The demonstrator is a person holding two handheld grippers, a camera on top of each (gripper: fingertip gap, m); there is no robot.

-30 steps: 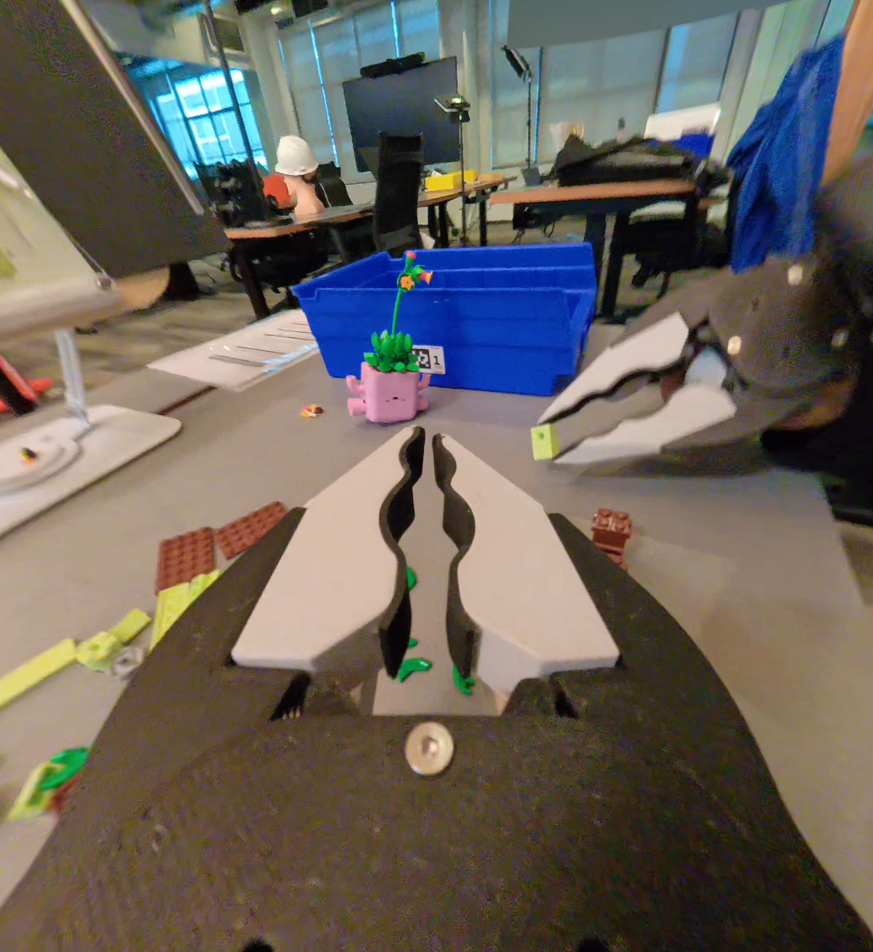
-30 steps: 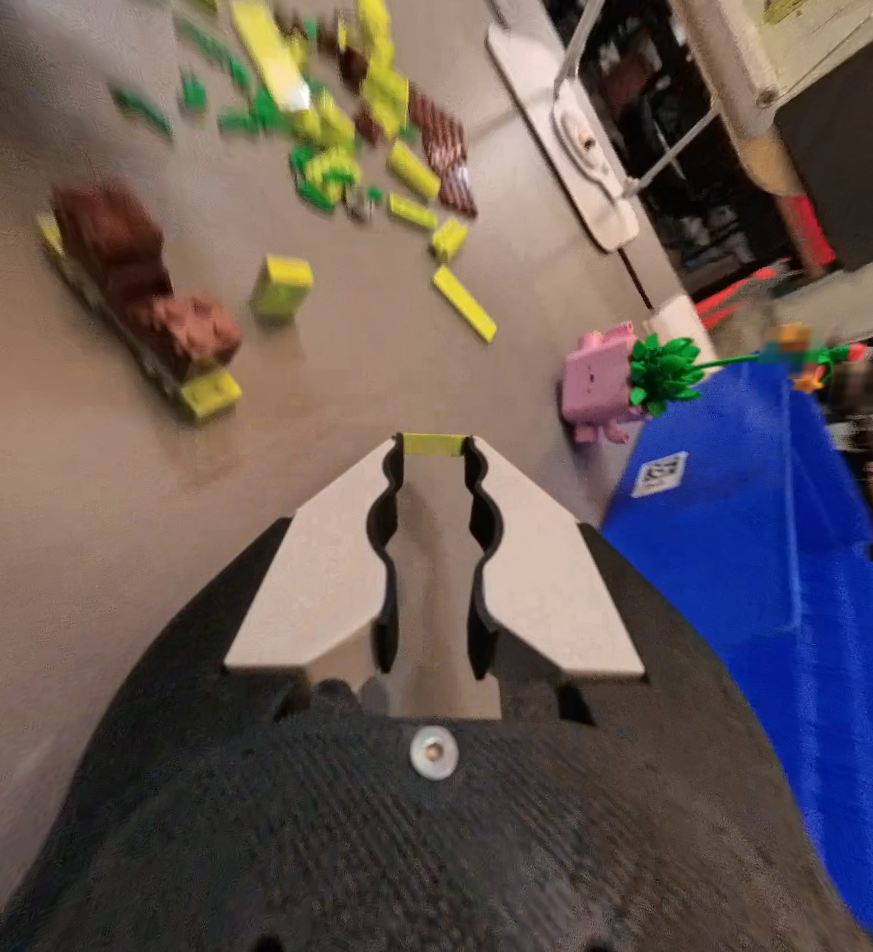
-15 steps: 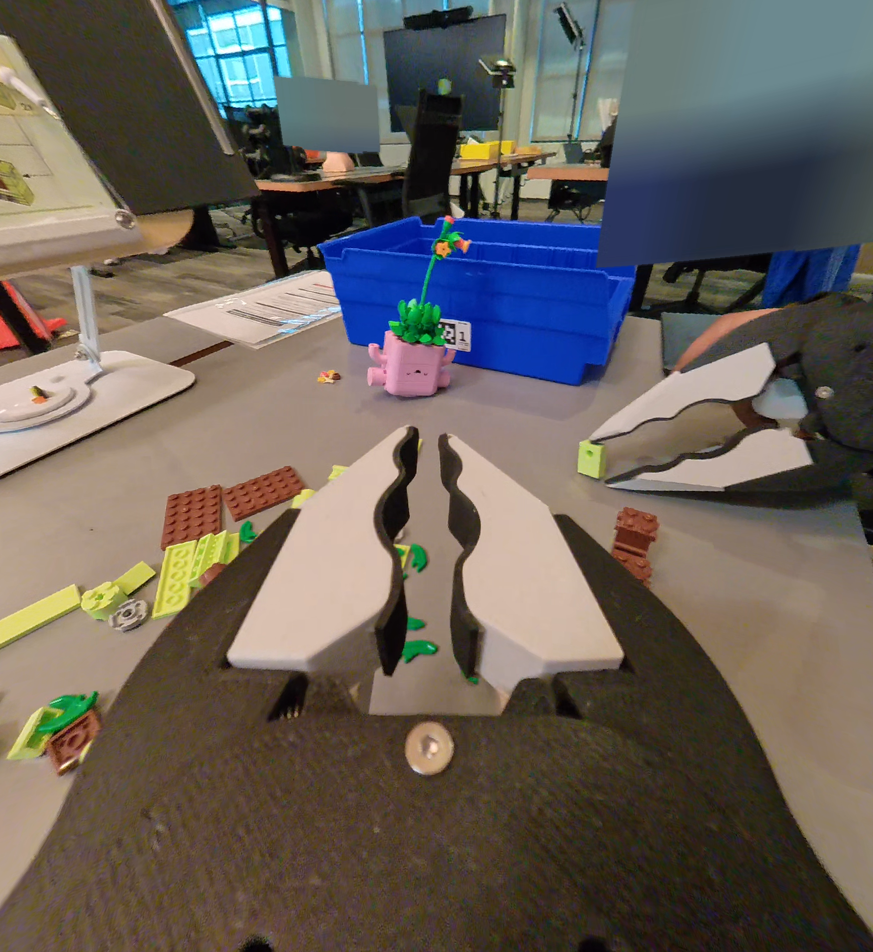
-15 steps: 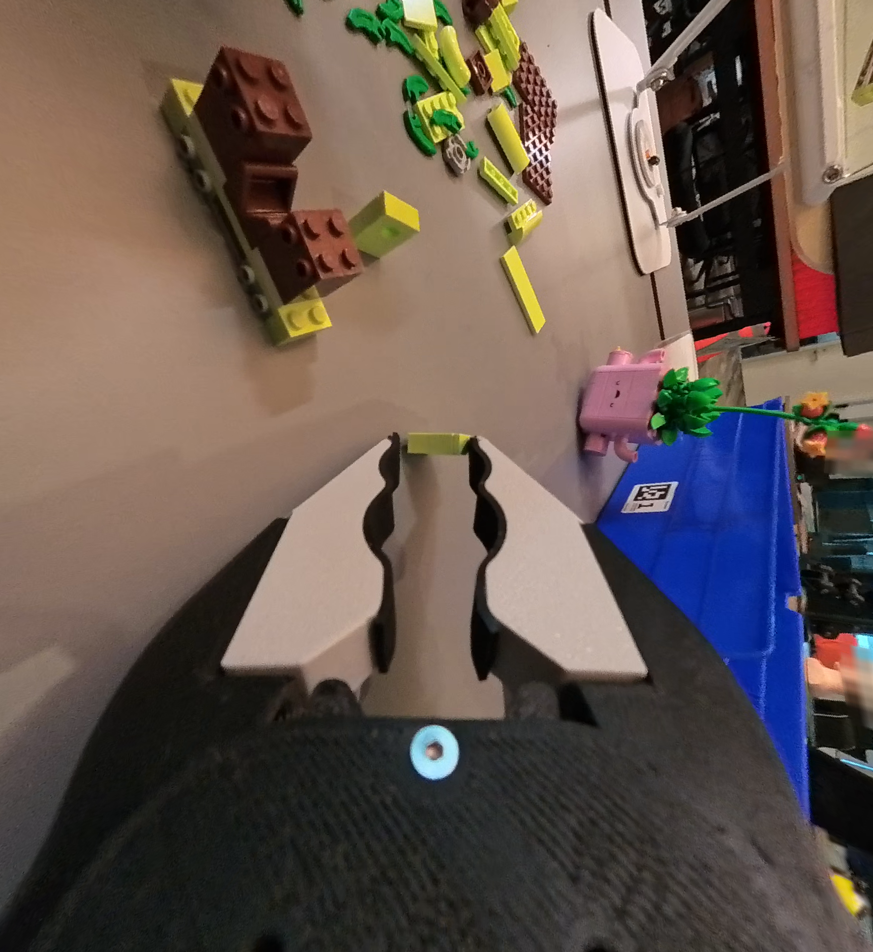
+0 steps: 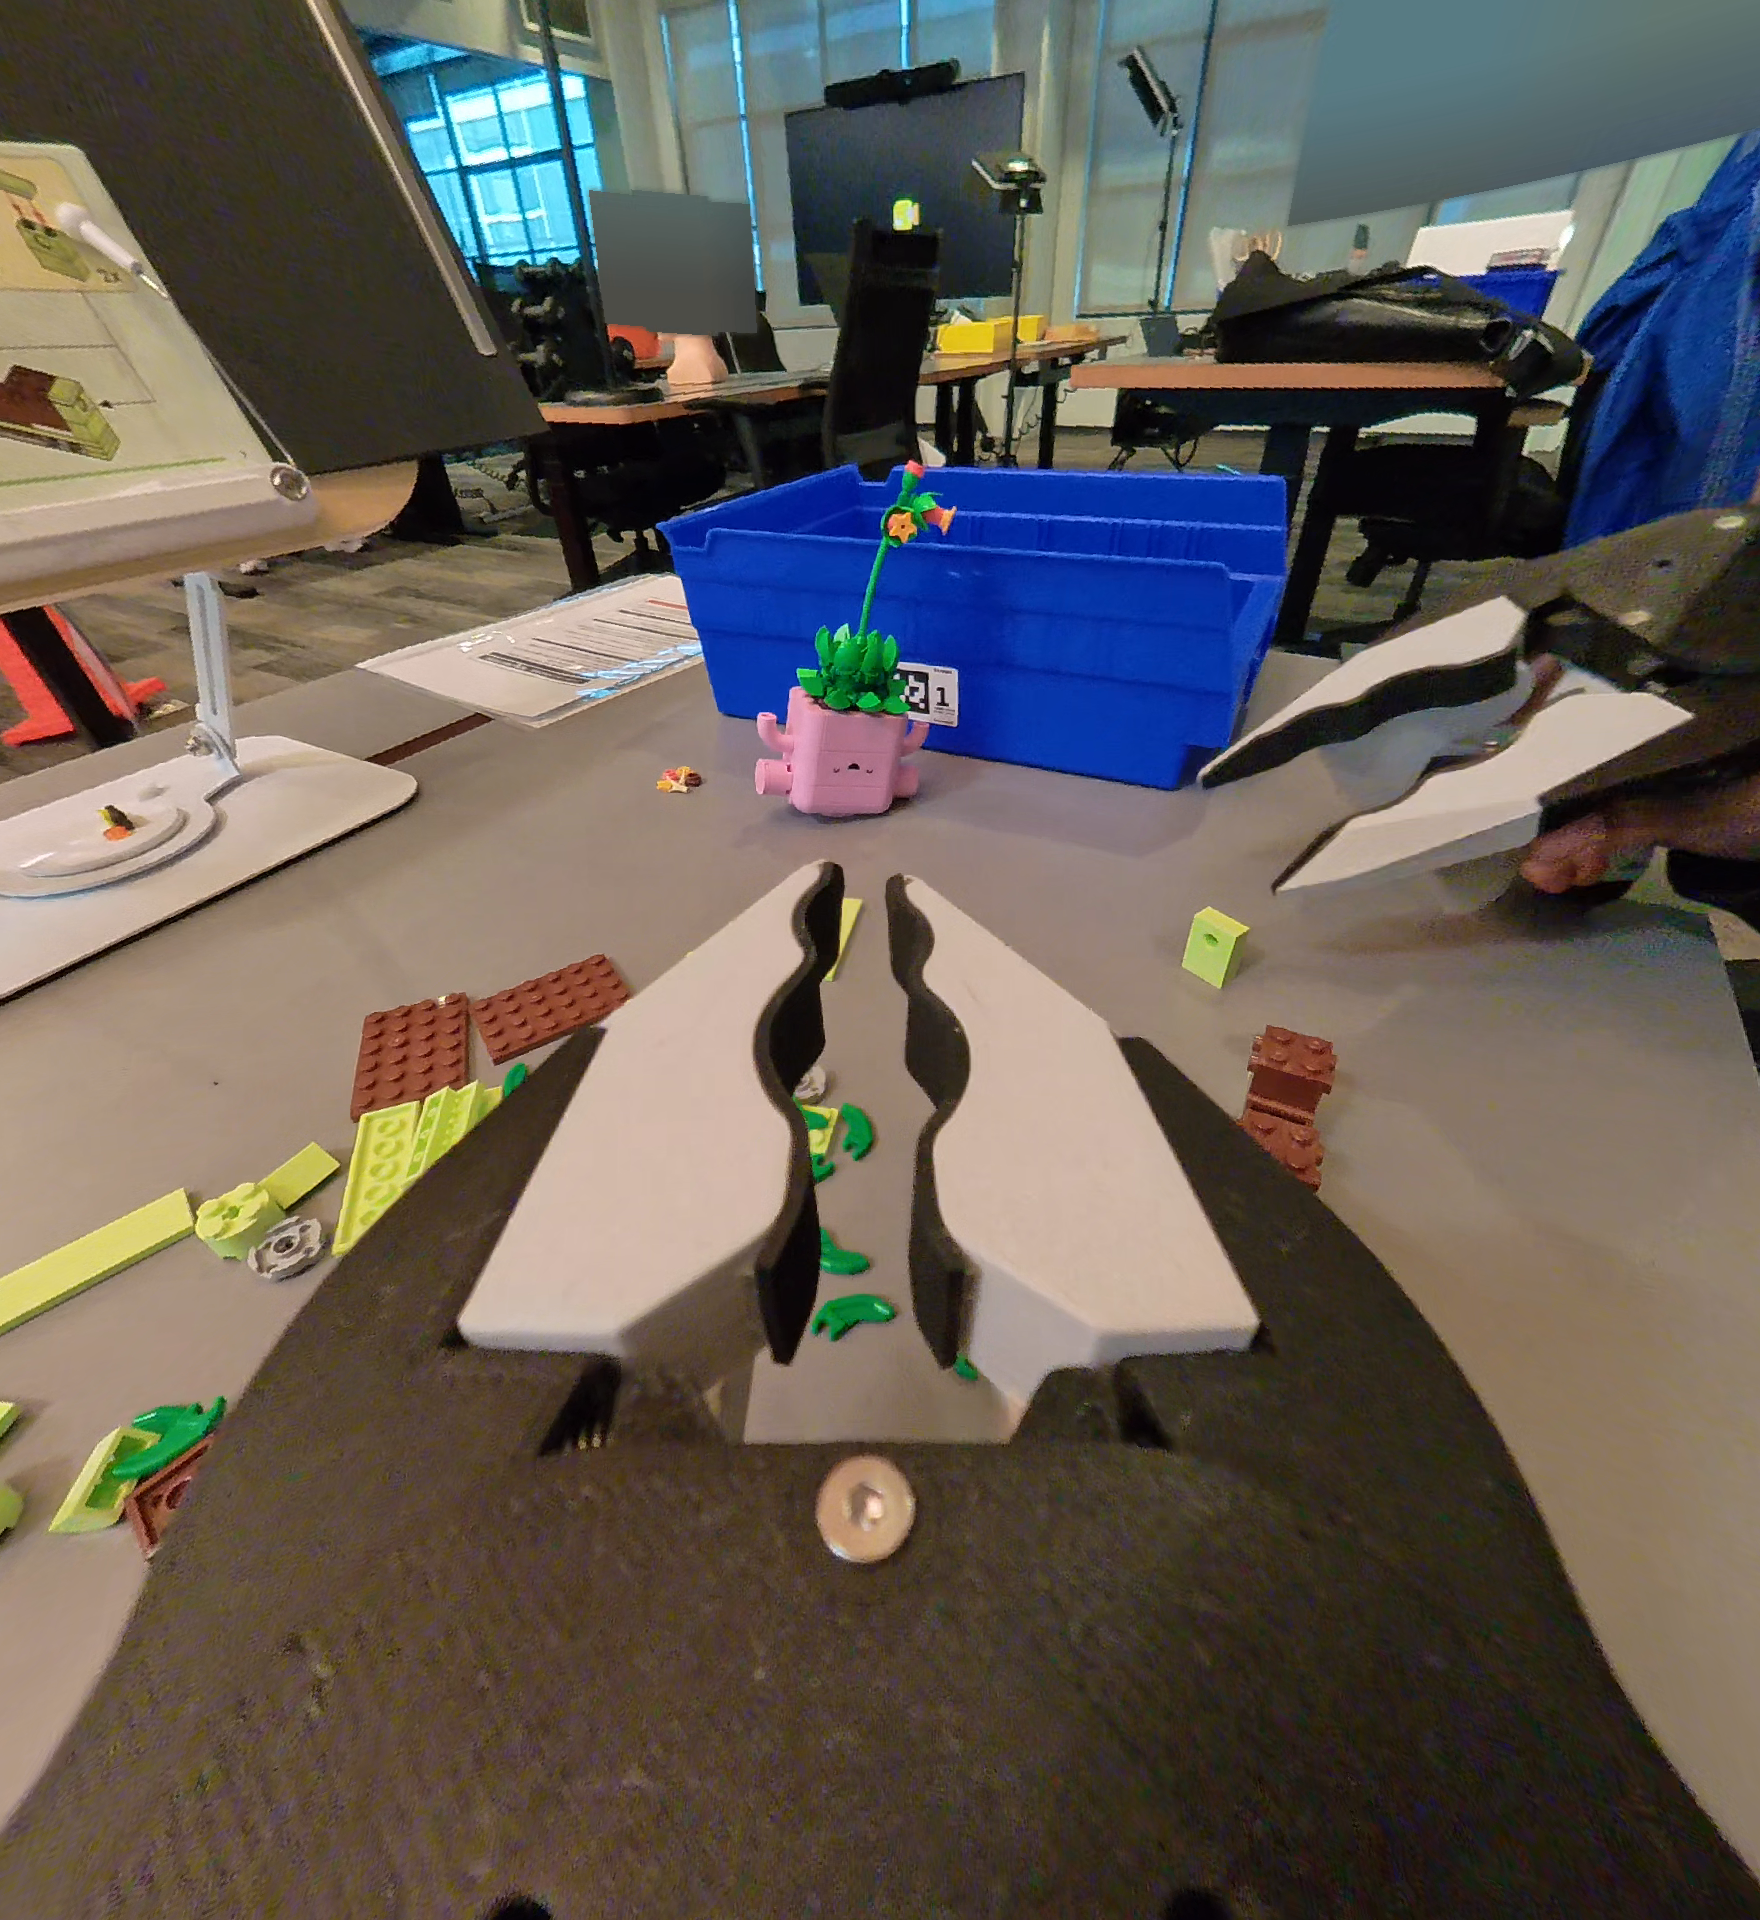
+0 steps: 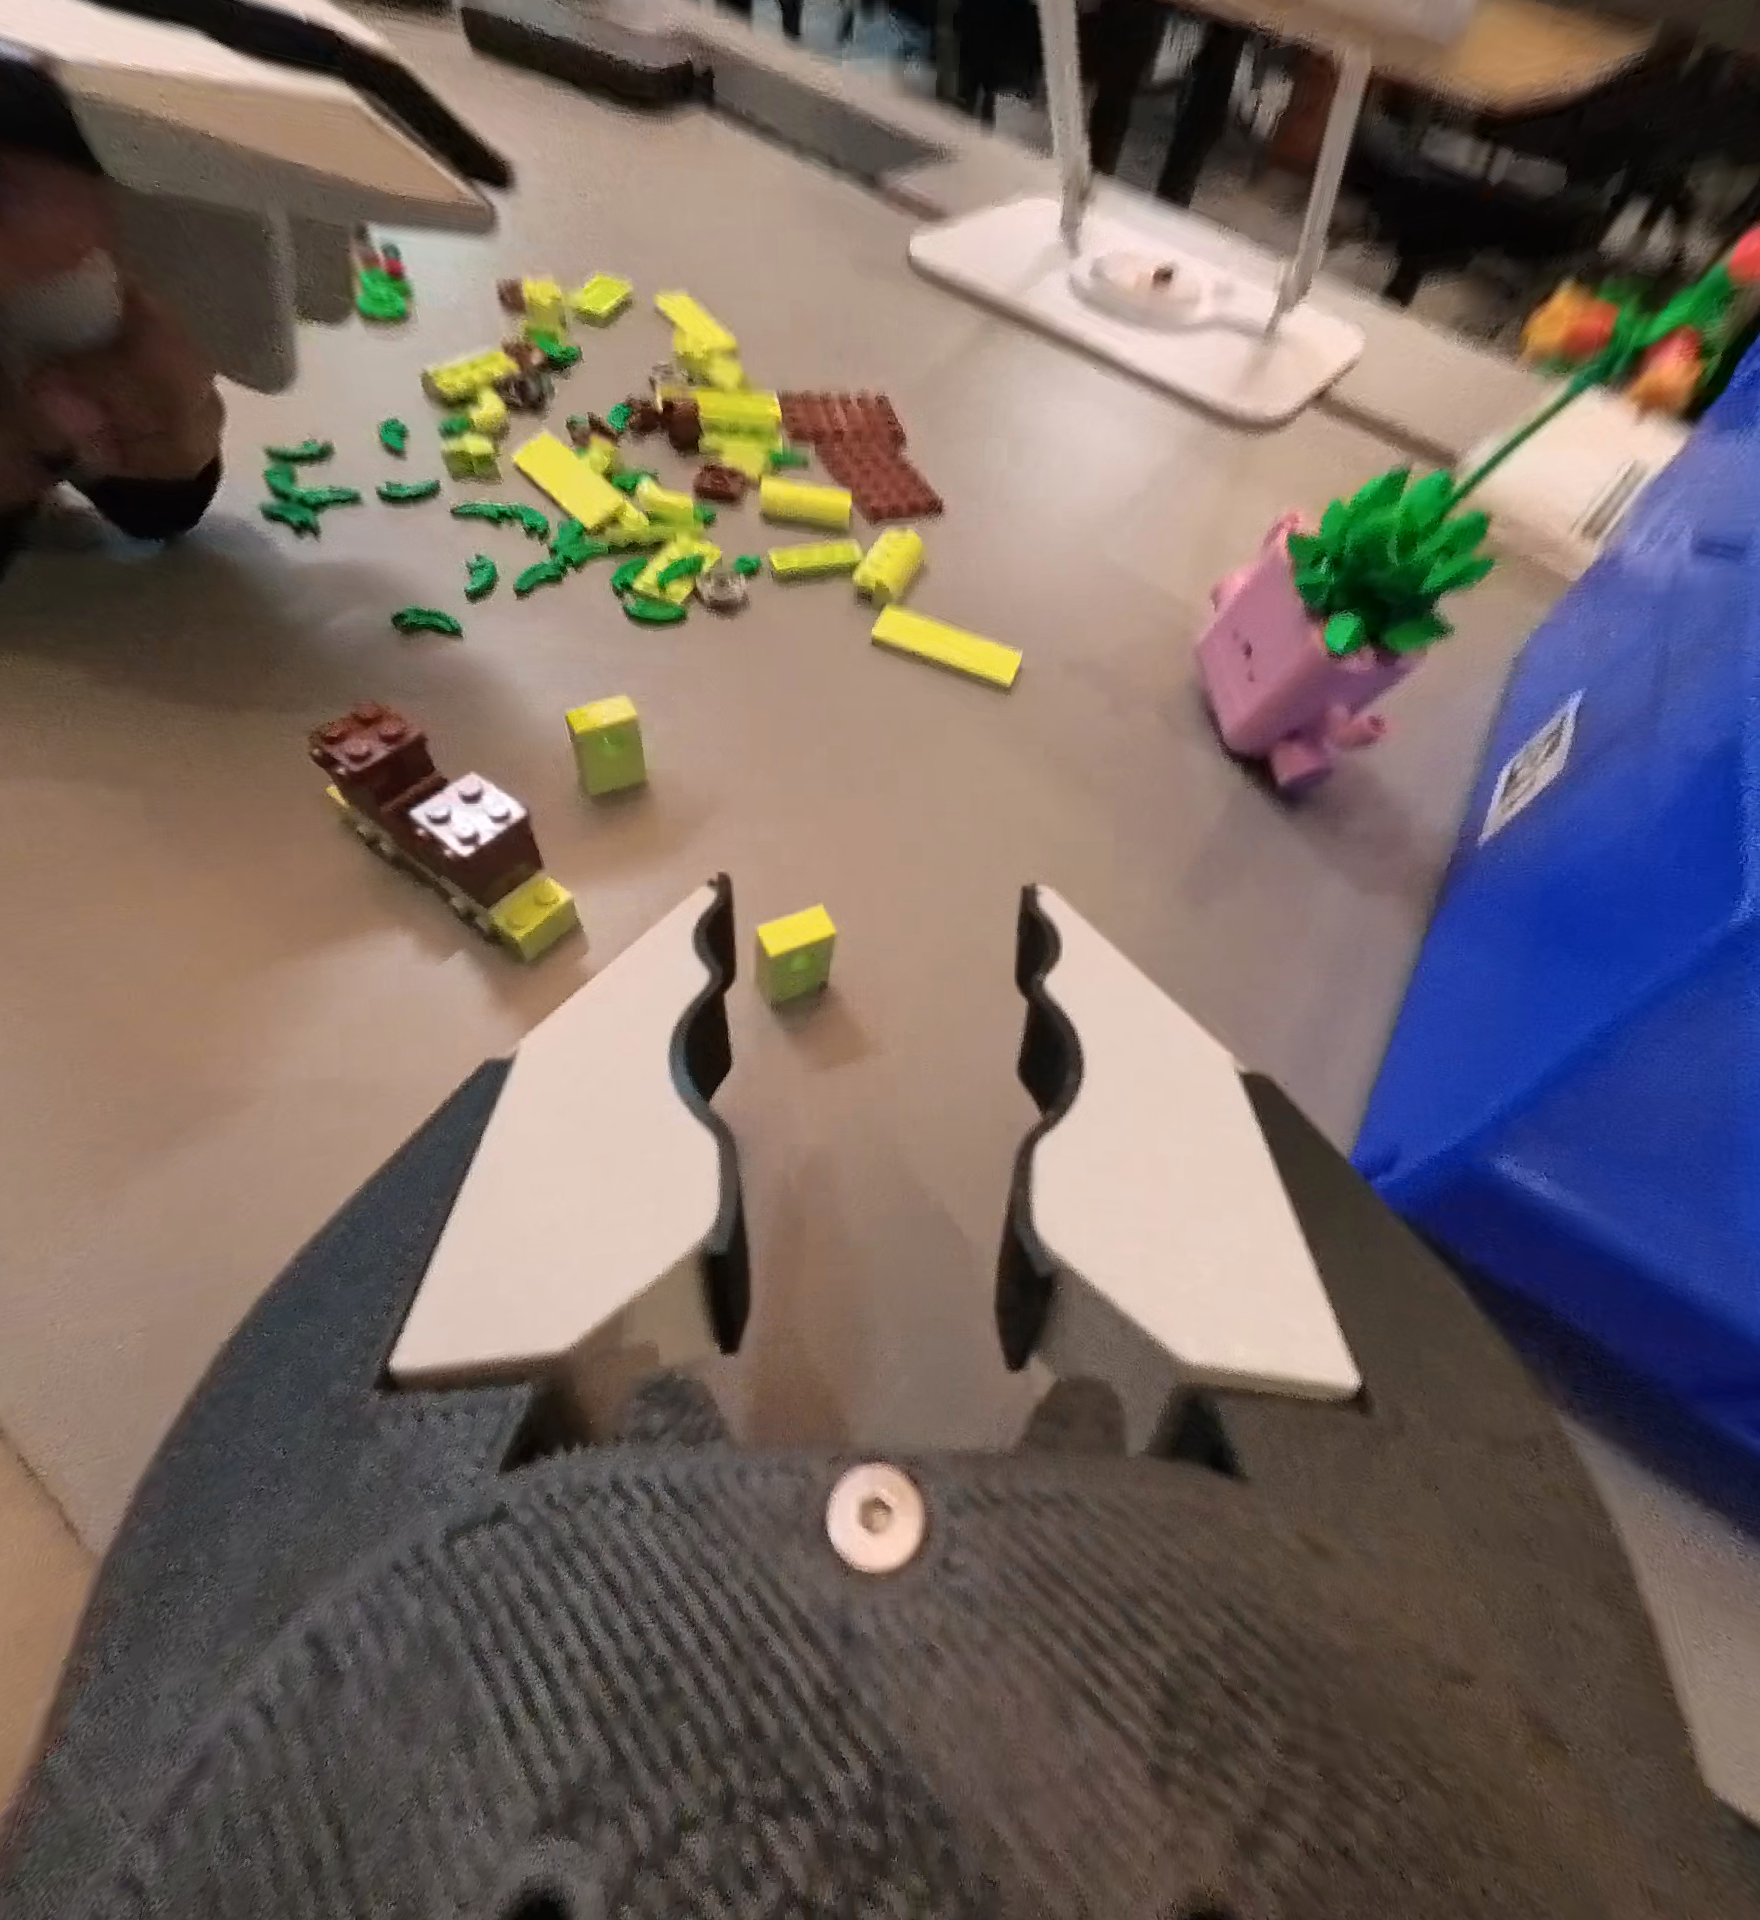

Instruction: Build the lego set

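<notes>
My right gripper (image 6: 871, 899) is open and empty, low over the grey table. A small lime brick (image 6: 796, 954) stands on the table just past its left fingertip. In the left wrist view that gripper (image 5: 1245, 831) is open at the right, above the same brick (image 5: 1214, 943). A brown and lime assembly (image 6: 429, 810) lies left of it and also shows in the left wrist view (image 5: 1286, 1101). A second lime brick (image 6: 606, 743) stands nearby. My left gripper (image 5: 860, 894) is shut and empty above loose green leaf pieces (image 5: 840, 1262).
A pile of lime, brown and green pieces (image 6: 647, 478) covers the table's middle. A pink pot with a flower (image 5: 840, 764) stands before a blue bin (image 5: 1063, 644). An instruction stand (image 5: 76, 343) on a white base (image 5: 232, 790) is at the left. My right fingertips sit around 15 centimeters from my left ones.
My right gripper has opened and let go of the lime brick, which now stands on the table. The right gripper has turned and pulled back. My left gripper stays shut.
</notes>
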